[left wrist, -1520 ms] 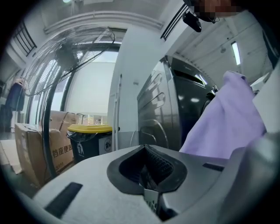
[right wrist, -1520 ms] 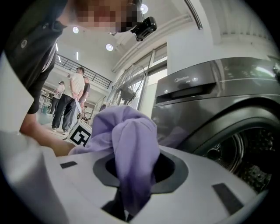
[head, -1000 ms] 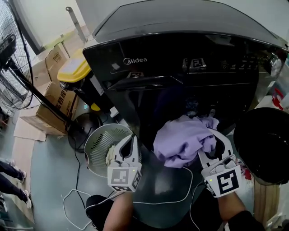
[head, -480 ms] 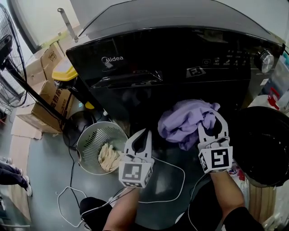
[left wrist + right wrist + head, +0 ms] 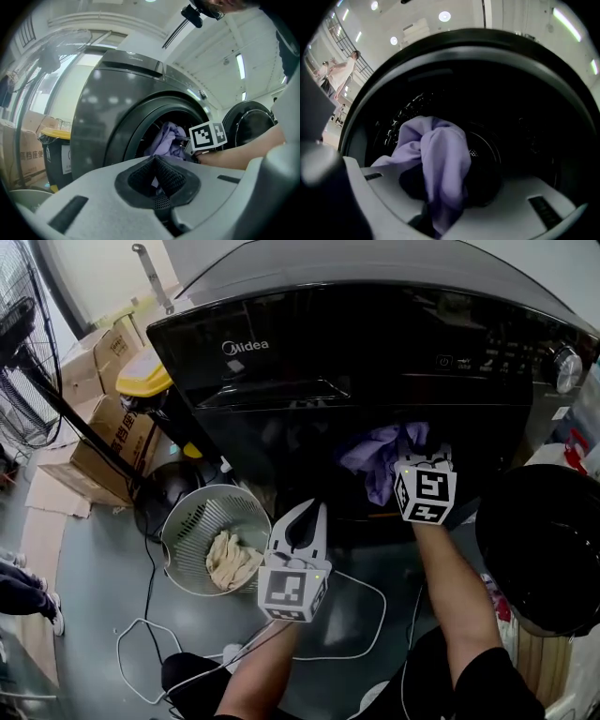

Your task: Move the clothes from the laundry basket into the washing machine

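Right gripper point(image 5: 417, 457) is clamped on the purple shirt point(image 5: 440, 159), right at the washer point(image 5: 375, 343) door, with the drum straight ahead of the jaws. Left gripper point(image 5: 309, 514) is closed and empty, nearer the basket point(image 5: 184, 526).

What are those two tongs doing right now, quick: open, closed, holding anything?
Left tongs: closed, empty.
Right tongs: closed on the purple garment, at the washing machine's opening.

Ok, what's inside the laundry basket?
A crumpled beige garment lies at the bottom of the laundry basket. Anything beneath that garment is covered.
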Tool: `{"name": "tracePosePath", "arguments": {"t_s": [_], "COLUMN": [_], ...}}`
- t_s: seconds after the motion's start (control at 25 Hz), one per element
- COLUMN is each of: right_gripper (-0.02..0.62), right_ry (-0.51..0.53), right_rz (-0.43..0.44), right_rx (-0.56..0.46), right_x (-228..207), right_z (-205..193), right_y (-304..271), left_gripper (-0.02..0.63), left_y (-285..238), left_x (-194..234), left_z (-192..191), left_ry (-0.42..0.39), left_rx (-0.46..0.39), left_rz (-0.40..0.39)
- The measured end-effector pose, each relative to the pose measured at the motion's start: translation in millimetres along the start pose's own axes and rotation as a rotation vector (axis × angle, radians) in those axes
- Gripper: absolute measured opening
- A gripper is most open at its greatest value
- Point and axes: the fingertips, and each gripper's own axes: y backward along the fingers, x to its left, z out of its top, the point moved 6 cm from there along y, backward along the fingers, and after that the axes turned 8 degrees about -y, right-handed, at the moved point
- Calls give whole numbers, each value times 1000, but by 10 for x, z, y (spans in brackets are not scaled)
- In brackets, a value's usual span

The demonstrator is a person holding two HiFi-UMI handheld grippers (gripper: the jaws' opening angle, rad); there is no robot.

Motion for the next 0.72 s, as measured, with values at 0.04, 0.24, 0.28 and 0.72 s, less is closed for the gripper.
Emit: {"name": "tracePosePath", "arguments": {"t_s": [0.04, 0.24, 0.28, 0.72], "right_gripper": [130, 150, 150, 278], "right_ry": [0, 80, 97, 70], "right_rz": [8, 61, 68, 185], "right_rx": [23, 244, 296, 638], "right_x": [-18, -29, -32, -66], "right_z": [-52, -548, -667, -1157], "right_y": [-94, -460, -496, -488], "left_gripper": [6, 6, 6, 6], "left_y": [-12, -55, -51, -81], "left_x": [12, 29, 20, 40], "left_z": [13, 77, 82, -12], "left_ry": [0, -9, -10, -26], "left_rx": [-5, -21, -21, 14], "left_rz": [5, 15, 14, 11]}}
